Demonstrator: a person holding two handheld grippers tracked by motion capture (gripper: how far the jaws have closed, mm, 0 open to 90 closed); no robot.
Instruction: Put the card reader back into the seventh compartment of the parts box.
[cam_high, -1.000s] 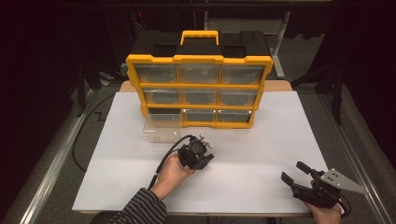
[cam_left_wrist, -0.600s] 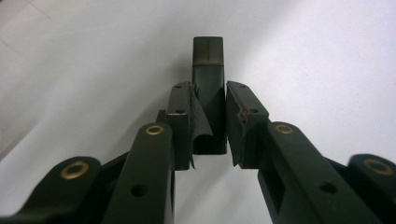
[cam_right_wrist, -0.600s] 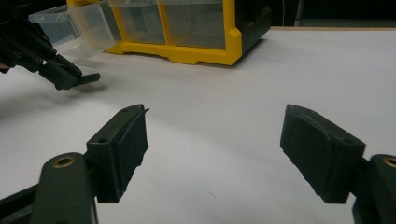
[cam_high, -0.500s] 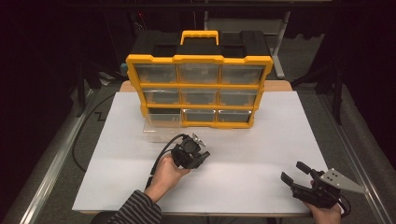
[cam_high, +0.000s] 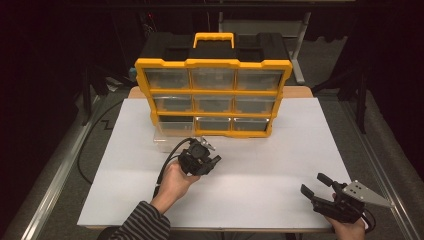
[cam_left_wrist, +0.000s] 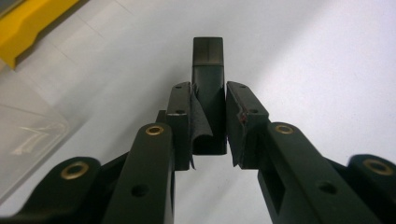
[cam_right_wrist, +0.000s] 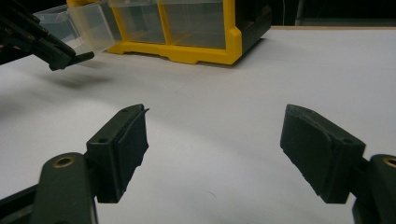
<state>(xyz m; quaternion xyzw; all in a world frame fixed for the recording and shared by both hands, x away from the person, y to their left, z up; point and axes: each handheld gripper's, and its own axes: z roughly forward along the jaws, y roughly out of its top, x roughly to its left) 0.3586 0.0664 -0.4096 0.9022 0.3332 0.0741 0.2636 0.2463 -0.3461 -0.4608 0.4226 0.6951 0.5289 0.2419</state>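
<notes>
My left gripper (cam_high: 206, 159) hovers over the white table, just in front of a clear drawer (cam_high: 169, 136) pulled out of the bottom-left slot of the yellow and black organizer (cam_high: 213, 95). It is shut on a small black rectangular block (cam_left_wrist: 208, 60) that sticks out past the jaws. The right gripper view shows that left gripper (cam_right_wrist: 70, 55) off at the upper left, with the block (cam_right_wrist: 85, 57) at its tip. Near the table's front right corner my right gripper (cam_high: 314, 183) stands open, its pads (cam_right_wrist: 125, 149) wide apart and nothing between them.
The organizer has three rows of clear drawers (cam_high: 214, 79) and a yellow handle (cam_high: 214, 39) on top. White paper (cam_high: 280, 160) covers the table. A black cable (cam_high: 167, 162) trails from the left gripper. Metal rails (cam_high: 50, 185) run along the table's sides.
My left gripper has shifted slightly to the left and turned a little, still holding the block. The right gripper has stayed where it was.
</notes>
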